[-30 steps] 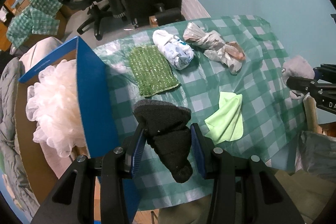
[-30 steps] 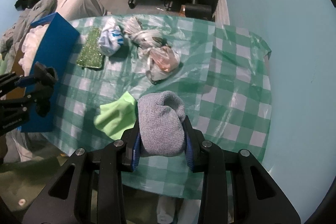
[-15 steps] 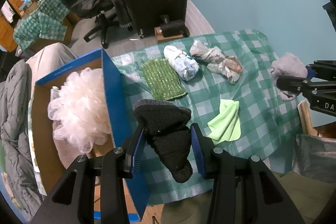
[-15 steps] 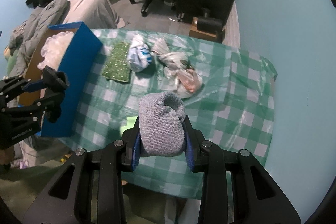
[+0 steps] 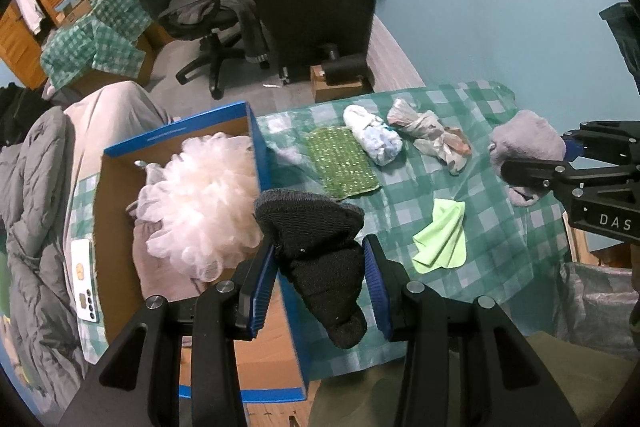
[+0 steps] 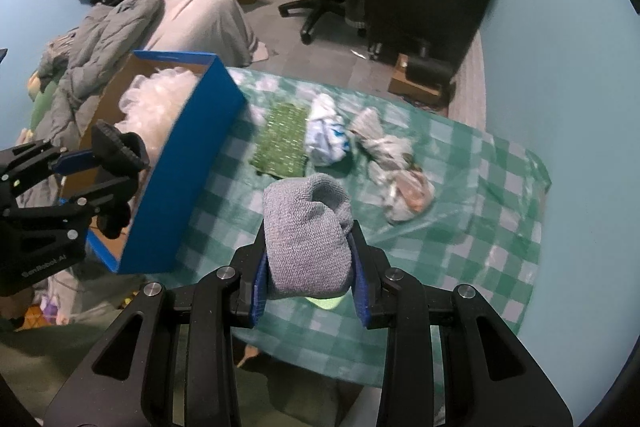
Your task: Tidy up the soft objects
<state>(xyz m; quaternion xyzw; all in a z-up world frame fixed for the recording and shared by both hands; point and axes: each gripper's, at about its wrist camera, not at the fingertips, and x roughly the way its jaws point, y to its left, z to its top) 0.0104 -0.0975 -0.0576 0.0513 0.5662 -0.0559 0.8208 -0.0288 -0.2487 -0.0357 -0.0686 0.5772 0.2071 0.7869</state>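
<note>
so far only the white mesh pouf lies in the blue-walled cardboard box; left gripper pinches a black knit sock, right gripper pinches a grey knit sock; the green sequin pad, pale blue cloth bundle, crumpled plastic bag and lime microfibre cloth remain on the checked table.

table | green mat; lime cloth; bundles, maybe bags

Left wrist view: looks forward and down along the fingers from above the near edge of the blue box, with the bench to its right. Right wrist view: looks forward and down from high above the bench's near edge. Both share the box, the bench top and the office chair beyond; each sees the other gripper.
</note>
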